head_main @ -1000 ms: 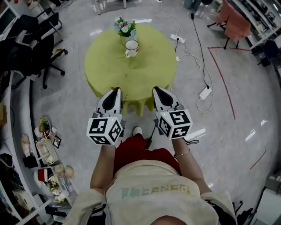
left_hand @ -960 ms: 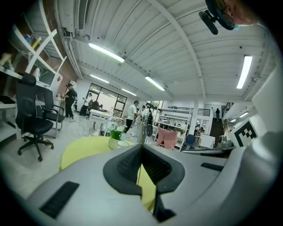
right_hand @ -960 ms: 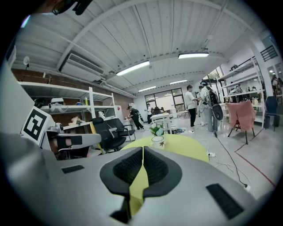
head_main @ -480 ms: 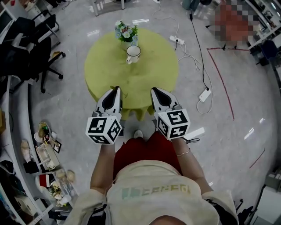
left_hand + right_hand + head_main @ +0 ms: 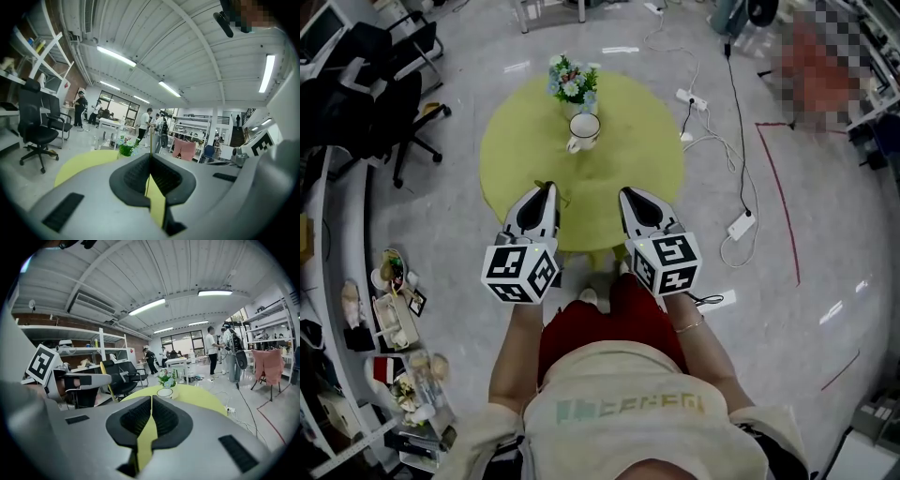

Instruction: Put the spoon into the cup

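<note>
A white cup [image 5: 583, 131] stands at the far side of the round yellow-green table [image 5: 609, 183], just in front of a small flower vase [image 5: 570, 80]. My left gripper [image 5: 546, 190] hovers over the table's near edge, shut on a thin yellowish spoon handle [image 5: 149, 136] that rises from the jaws. From the right gripper view that spoon [image 5: 108, 379] sticks up at the left gripper's tip. My right gripper [image 5: 630, 195] is alongside, shut and empty. It points at the cup [image 5: 164, 393], well short of it.
Black office chairs [image 5: 394, 103] stand to the left of the table. A power strip with cables [image 5: 739, 225] and a red tape line [image 5: 783, 187] lie on the floor to the right. Cluttered shelves [image 5: 394, 309] run along the left. People stand far back in the room.
The table and cup have drifted lower and nearer in the head view as the person steps toward them. Both grippers stay side by side, still shut.
</note>
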Tool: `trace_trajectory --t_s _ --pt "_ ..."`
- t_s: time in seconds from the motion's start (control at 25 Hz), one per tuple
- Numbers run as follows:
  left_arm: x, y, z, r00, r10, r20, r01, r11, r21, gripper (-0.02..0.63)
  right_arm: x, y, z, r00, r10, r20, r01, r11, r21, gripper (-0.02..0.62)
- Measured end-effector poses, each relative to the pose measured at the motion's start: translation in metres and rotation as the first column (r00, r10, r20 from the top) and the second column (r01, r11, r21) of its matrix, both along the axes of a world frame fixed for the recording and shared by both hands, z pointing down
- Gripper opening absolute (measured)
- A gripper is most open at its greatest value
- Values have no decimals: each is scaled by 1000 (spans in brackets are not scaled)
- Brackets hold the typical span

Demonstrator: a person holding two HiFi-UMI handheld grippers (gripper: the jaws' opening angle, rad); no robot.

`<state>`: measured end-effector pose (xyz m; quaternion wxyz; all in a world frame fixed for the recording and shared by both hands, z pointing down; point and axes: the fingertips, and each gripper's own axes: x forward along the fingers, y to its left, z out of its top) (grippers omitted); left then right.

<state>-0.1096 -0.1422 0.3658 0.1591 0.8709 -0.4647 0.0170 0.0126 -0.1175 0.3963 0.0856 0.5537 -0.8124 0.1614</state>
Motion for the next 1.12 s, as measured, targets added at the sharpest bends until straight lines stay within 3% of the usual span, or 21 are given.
trace_trajectory --t_s 0.48,1.12 --pt "50 -79 -11 990 -136 -18 136 991 -3 23 53 -88 -4 989 -150 13 150 989 -4 37" --pt "57 -150 -14 959 -280 -43 281 960 7 23 69 -149 18 965 -262 23 263 963 -65 37"
